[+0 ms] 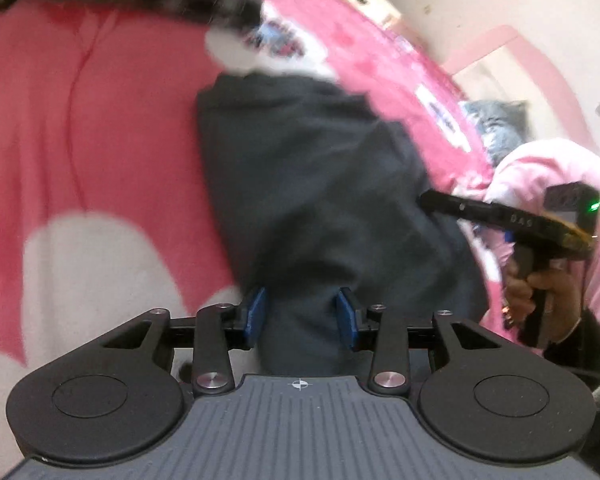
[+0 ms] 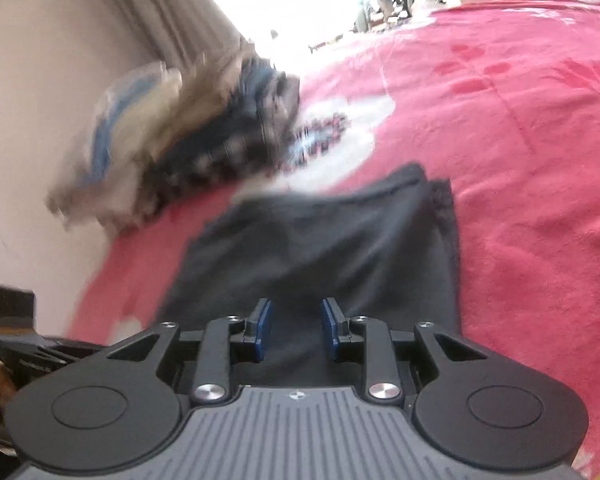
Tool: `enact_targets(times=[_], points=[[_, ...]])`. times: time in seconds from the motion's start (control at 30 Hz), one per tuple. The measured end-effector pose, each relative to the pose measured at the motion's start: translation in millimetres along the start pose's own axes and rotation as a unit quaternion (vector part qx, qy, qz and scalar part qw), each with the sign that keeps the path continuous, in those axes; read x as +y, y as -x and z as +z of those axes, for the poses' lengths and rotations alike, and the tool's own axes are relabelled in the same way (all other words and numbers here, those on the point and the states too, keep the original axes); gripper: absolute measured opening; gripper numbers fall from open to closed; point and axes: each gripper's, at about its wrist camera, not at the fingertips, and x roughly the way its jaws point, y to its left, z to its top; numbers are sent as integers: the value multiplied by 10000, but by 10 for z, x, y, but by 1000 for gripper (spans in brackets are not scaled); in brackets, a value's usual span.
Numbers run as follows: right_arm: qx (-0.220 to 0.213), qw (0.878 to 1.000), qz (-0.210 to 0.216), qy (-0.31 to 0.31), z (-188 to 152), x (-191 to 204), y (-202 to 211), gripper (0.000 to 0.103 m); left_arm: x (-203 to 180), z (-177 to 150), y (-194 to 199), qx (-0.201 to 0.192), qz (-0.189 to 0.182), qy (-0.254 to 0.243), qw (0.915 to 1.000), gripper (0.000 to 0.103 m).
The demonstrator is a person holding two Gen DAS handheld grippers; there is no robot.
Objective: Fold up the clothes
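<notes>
- Two claws work on one dark garment [image 1: 316,184], which lies spread on a bed covered by a red blanket [image 1: 100,120] with white patches.
- Nearest in the left wrist view, the left claw [image 1: 303,316] has its blue pads [image 1: 256,314] set on either side of a bunched fold of the dark cloth; the fold fills the gap between them, so the claw is pinching the garment.
- From that fold the garment runs away from the camera in a long, rumpled shape toward a white patch of the blanket.
- To the right in the same view, the right claw's black body [image 1: 500,216] points in at the garment's right edge, level and sideways on; a hand [image 1: 540,292] grips its handle from below, with a dark sleeve at the wrist.
- In the right wrist view, the right claw [image 2: 296,330] sits low over the near edge of the garment [image 2: 340,248], pads [image 2: 263,330] a little apart with dark cloth between them; whether they actually clamp it cannot be told.
- Beyond, the garment's far hem lies flat on the red blanket [image 2: 520,160].
- Farther off, a blurred pile of clothes [image 2: 188,132] rests against the wall, including a checked dark piece.
- Farthest in the left wrist view lie a pink pillow [image 1: 380,72] and a pink cloth heap [image 1: 560,168].
</notes>
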Motion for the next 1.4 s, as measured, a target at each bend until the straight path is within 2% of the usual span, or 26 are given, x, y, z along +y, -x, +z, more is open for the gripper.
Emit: enact_targets(times=[0.07, 0.13, 0.17, 0.27, 0.37, 0.43, 0.5, 0.57, 0.77, 0.83, 0.97, 1.07, 1.13, 1.2, 1.4], points=[[-183, 9997, -25, -162, 74, -94, 103, 57, -7, 76, 97, -175, -14, -70, 9998, 44], [-256, 9990, -155, -325, 163, -229, 164, 62, 38, 181, 133, -290, 29, -9, 9996, 55], [-249, 9985, -247, -420, 205, -306, 172, 66, 77, 239, 130, -336, 77, 50, 9994, 58], [3, 9952, -393, -901, 290, -577, 56, 73, 225, 395, 44, -371, 163, 266, 9988, 62], [281, 9894, -338, -1386, 301, -827, -99, 75, 385, 500, -73, -268, -6, 586, 9979, 64], [312, 9871, -134, -1566, 273, -908, -186, 79, 457, 512, -147, -235, -196, 807, 9963, 67], [333, 9852, 134, -1674, 296, -943, -262, 88, 485, 545, -219, -292, -397, 945, 9943, 68], [359, 9827, 411, -1771, 329, -970, -337, 91, 521, 562, -253, -385, -582, 1078, 9917, 68], [579, 9740, 1223, -1819, 434, -907, -601, 92, 568, 632, -392, -423, -935, 1180, 9877, 68], [675, 9732, 1355, -1731, 443, -857, -674, 91, 556, 648, -431, -430, -1045, 1173, 9866, 68], [832, 9729, 1508, -1546, 464, -767, -805, 77, 509, 682, -532, -402, -1212, 1078, 9859, 66], [949, 9721, 1622, -1407, 480, -699, -903, 64, 474, 732, -603, -345, -1282, 980, 9863, 60], [1027, 9713, 1697, -1313, 490, -653, -969, 52, 482, 751, -633, -354, -1299, 1021, 9856, 52], [1088, 9711, 1756, -1197, 489, -610, -1005, 30, 488, 759, -654, -385, -1304, 1067, 9850, 46], [720, 9803, 1657, -797, 491, -393, -800, 23, 388, 717, -564, -627, -1232, 889, 9864, 24]])
